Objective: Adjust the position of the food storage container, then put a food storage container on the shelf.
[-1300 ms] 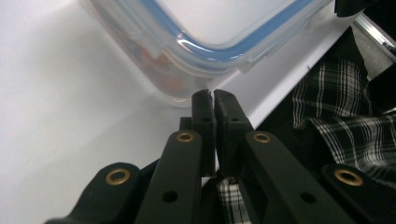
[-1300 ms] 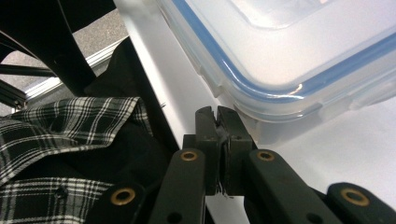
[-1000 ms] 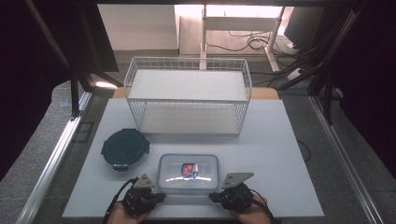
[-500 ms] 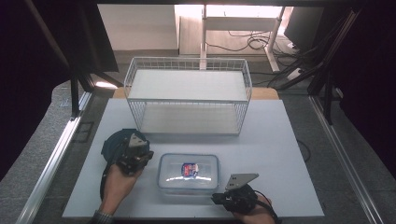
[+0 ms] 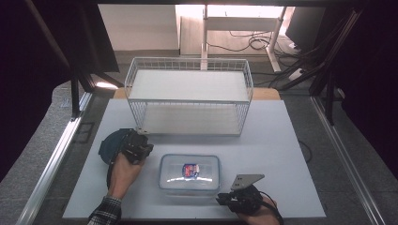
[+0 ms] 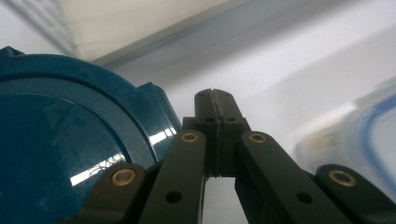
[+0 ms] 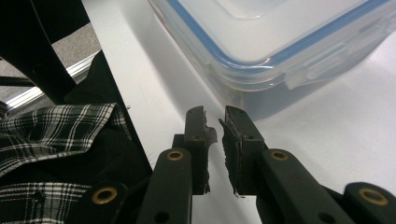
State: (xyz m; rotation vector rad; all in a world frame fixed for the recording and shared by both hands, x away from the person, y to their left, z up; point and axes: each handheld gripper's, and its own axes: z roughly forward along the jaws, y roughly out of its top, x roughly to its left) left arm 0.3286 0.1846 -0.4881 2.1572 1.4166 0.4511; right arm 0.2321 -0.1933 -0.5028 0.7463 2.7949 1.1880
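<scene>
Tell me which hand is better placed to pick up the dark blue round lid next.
Left. The left gripper sits at the edge of the blue lid, jaws shut on nothing. The right gripper is down by the clear container, across from the lid.

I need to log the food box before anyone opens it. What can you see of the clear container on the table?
The clear container is a rounded rectangular box of see-through plastic with a blue seal line under its lid and a flat clip flap on its side. The lid is on. Something small, red and blue, shows through the top. It sits flat on the white table, in front of the wire basket. Neither hand-held gripper touches it.
</scene>
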